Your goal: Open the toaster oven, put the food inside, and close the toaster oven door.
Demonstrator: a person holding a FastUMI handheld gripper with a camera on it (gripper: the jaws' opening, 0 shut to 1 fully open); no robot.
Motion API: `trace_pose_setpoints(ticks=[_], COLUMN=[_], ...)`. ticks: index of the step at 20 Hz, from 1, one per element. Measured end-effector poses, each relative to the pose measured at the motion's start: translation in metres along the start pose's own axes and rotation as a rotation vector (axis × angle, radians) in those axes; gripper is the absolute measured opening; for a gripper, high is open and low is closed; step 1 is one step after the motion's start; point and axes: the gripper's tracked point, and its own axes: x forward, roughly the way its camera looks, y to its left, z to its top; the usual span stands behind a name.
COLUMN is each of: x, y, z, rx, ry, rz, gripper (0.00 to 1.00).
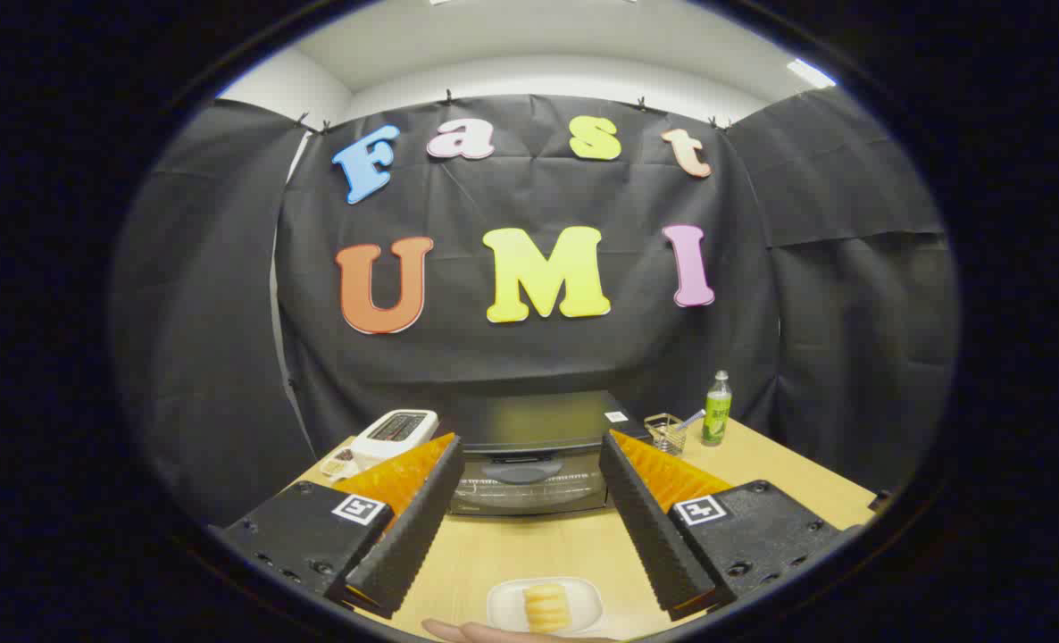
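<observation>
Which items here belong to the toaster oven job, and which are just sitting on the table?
Job: toaster oven, door shut; food on a white plate between the open fingers of the gripper.

Lying about: white toaster, green bottle, glass cup, a hand by the plate.

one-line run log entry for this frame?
stage: start | toaster oven: door shut | food: on plate, between fingers | gripper: open, holding nothing | hand: at plate

1. A light wooden bench [529, 554] carries everything.
2. A black toaster oven [529, 455], door closed, stands at the back.
3. A white plate [503, 603] with yellow food [545, 607] lies nearest.
4. A white appliance [396, 433], a clear glass [666, 433] and a green bottle [717, 411] flank the oven.
</observation>
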Motion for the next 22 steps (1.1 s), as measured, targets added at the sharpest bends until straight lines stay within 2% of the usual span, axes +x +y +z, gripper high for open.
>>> trace_pose_setpoints(ticks=[15,22], x=[0.008,0.074], y=[-0.003,0.021], z=[-0.009,-0.029], rx=[-0.008,-0.076], ry=[0.011,0.058], rz=[0.0,0.059], gripper=[1.0,1.0])
